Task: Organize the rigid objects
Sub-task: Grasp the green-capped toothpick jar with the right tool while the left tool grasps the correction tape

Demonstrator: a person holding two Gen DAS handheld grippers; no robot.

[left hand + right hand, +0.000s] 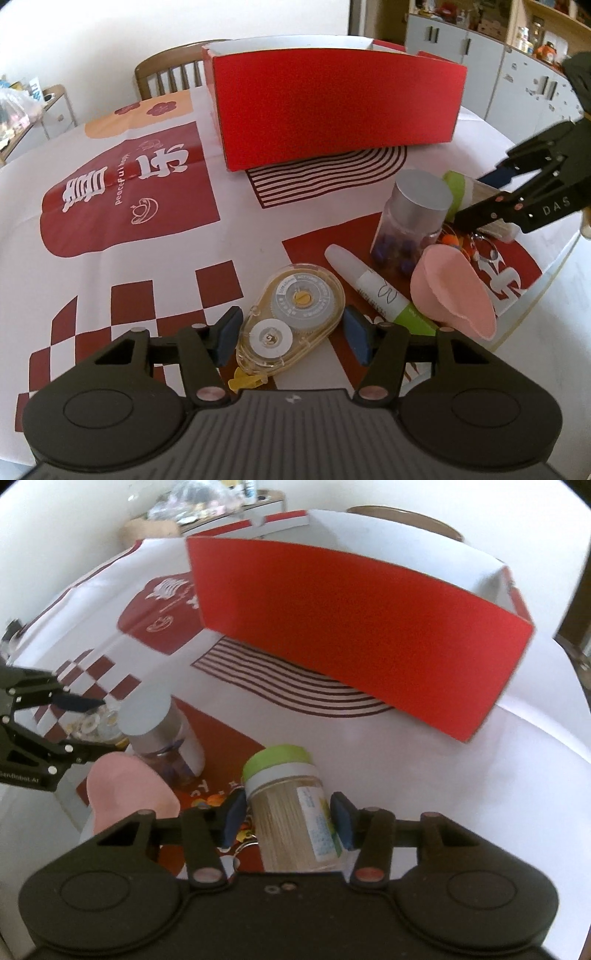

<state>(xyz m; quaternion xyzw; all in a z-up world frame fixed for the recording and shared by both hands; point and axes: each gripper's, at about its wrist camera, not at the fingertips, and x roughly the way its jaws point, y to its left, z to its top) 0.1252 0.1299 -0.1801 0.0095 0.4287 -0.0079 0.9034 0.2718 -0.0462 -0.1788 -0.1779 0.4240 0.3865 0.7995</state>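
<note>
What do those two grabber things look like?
Both are black. The left gripper and right gripper each have two jointed fingers with dark blue pads, silvery-pink round pins at the joints, and two big round bumps on the body. White letters are printed on their sides. No cables or sleeves show.

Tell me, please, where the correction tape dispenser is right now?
In the left wrist view the correction tape dispenser lies on the tablecloth between the left gripper pads, just left of the white glue stick.
</note>
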